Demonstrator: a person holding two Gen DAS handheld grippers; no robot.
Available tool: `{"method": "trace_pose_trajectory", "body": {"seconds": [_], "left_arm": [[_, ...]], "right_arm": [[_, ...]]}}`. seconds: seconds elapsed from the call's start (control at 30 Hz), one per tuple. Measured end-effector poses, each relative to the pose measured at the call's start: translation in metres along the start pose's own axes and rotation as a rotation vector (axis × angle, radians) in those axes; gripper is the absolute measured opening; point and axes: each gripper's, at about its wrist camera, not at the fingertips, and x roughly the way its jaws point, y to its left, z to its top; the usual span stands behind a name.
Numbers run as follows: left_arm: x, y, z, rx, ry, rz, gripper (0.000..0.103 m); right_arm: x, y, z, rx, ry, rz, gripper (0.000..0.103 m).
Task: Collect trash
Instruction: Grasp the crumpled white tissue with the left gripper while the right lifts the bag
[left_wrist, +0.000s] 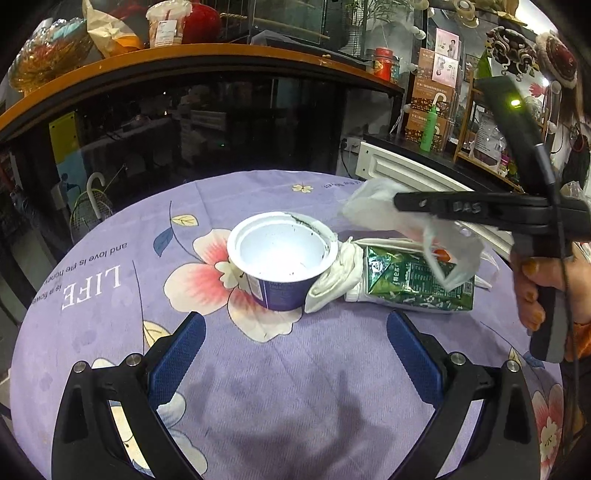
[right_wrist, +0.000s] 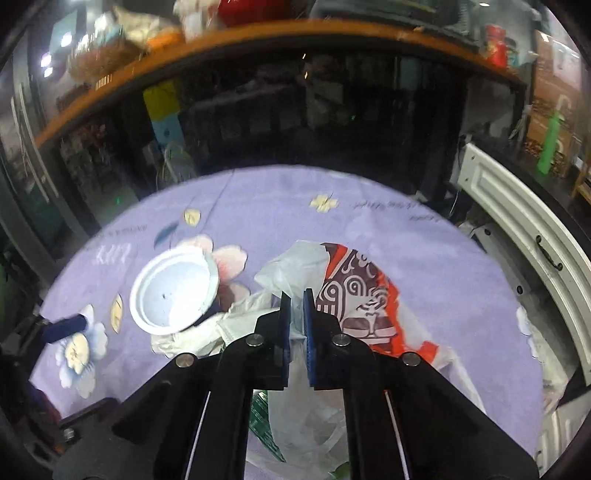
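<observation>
A white cup with a purple wall (left_wrist: 280, 254) stands open side up in the middle of the purple flowered tablecloth (left_wrist: 295, 387). A crumpled white tissue (left_wrist: 336, 277) leans on the cup's right side. Beyond the tissue lies a flattened green carton (left_wrist: 402, 284). My left gripper (left_wrist: 295, 321) is open just in front of the cup, with nothing between its blue pads. My right gripper (right_wrist: 296, 295) is shut on a thin white plastic bag with a red and brown print (right_wrist: 354, 291). It holds the bag (left_wrist: 373, 206) above the carton. In the right wrist view the cup (right_wrist: 173, 291) is to the left of the bag.
A dark glass counter with an orange wooden top (left_wrist: 207, 55) curves behind the table. A white panelled board (right_wrist: 517, 221) stands at the table's right edge. A hand (left_wrist: 532, 288) grips the right tool's handle. Shelves with goods fill the far right.
</observation>
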Motion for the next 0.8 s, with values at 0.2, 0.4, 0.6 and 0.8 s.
{"method": "trace_pose_trajectory", "body": {"seconds": [0.2, 0.4, 0.6, 0.8], "left_arm": [[0.02, -0.01, 0.003, 0.015, 0.027, -0.001, 0.078], [0.051, -0.022, 0.005, 0.062, 0.084, 0.023, 0.062], [0.064, -0.027, 0.01, 0.066, 0.094, 0.038, 0.033], [0.054, -0.03, 0.002, 0.057, 0.089, 0.028, 0.006]], "right_arm": [[-0.043, -0.016, -0.003, 0.036, -0.067, 0.013, 0.007], [-0.068, -0.026, -0.013, 0.048, -0.086, 0.032, 0.007], [-0.086, -0.024, -0.027, 0.032, -0.1, 0.042, 0.007], [-0.105, -0.024, -0.043, 0.036, -0.119, 0.05, 0.007]]}}
